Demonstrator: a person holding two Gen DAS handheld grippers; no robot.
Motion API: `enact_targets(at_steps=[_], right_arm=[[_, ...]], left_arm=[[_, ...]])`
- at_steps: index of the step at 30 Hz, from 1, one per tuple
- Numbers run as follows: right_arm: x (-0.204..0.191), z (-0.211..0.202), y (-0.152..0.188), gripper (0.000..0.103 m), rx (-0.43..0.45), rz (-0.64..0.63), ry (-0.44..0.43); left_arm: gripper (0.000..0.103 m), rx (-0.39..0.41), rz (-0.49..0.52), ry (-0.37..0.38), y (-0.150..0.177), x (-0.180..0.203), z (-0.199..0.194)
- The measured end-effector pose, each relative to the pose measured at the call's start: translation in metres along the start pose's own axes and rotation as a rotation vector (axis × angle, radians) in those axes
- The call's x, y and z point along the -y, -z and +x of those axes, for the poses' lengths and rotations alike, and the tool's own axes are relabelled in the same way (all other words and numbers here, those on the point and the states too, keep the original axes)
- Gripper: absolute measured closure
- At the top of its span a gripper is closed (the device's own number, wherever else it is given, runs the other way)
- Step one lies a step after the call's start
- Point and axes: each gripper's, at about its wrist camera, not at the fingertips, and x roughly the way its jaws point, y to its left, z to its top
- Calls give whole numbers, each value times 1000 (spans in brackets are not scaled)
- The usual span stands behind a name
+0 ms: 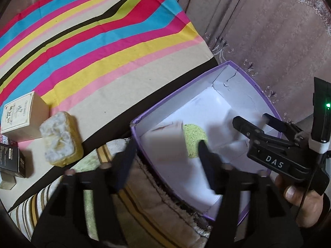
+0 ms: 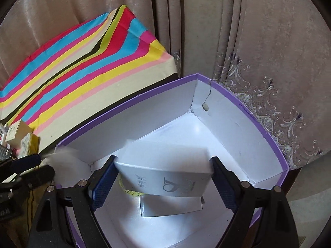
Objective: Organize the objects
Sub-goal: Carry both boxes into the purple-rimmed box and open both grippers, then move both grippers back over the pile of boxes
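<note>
- Left wrist view: the left gripper (image 1: 166, 144) hangs over the near-left corner of the purple box (image 1: 266, 95), jaws spread wide. A small pale carton (image 1: 163, 144) sits between the fingers, clear of both pads and smeared with motion, so I judge it is dropping into the purple box.
- A green sponge (image 1: 193, 138) already lies on the floor of the purple box, just behind that carton.
- Outside the purple box, to its left on the striped cloth (image 1: 93, 41), wait a yellow sponge (image 1: 62, 140), a beige carton (image 1: 20, 113) and a black carton (image 1: 12, 159).
- Right wrist view: the right gripper (image 2: 163, 159) is above the middle of the purple box, jaws wide. A white printed box (image 2: 165, 177) spans the gap; it is blurred while the fingers are sharp, so it looks let go rather than pinched.
- Step in hand: the drop-off. Next, both tongs need lifting clear of the purple box's walls, then swinging left for the waiting items.
- In the way: the purple box's near wall, and the two grippers crowding each other at its left corner.
</note>
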Motion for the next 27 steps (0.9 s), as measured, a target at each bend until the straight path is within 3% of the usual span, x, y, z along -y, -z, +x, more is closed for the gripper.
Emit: enact_targets(at_steps=[9, 17, 21, 24, 27], right_arm=[[-7, -4, -2, 11, 2, -2, -18], [-33, -12, 1, 10, -2, -45, -67], [-56, -18, 3, 10, -5, -73, -110], [-77, -21, 4, 9, -11, -102, -155], [-104, -22, 6, 8, -24, -137, -204]], left_arm=[[27, 7, -37, -1, 2, -9, -7], [27, 95, -69, -10, 17, -34, -37], [27, 145, -94, -44, 31, -57, -63], [27, 170, -165, -50, 46, -86, -83], [27, 204, -228, -105, 63, -118, -104]])
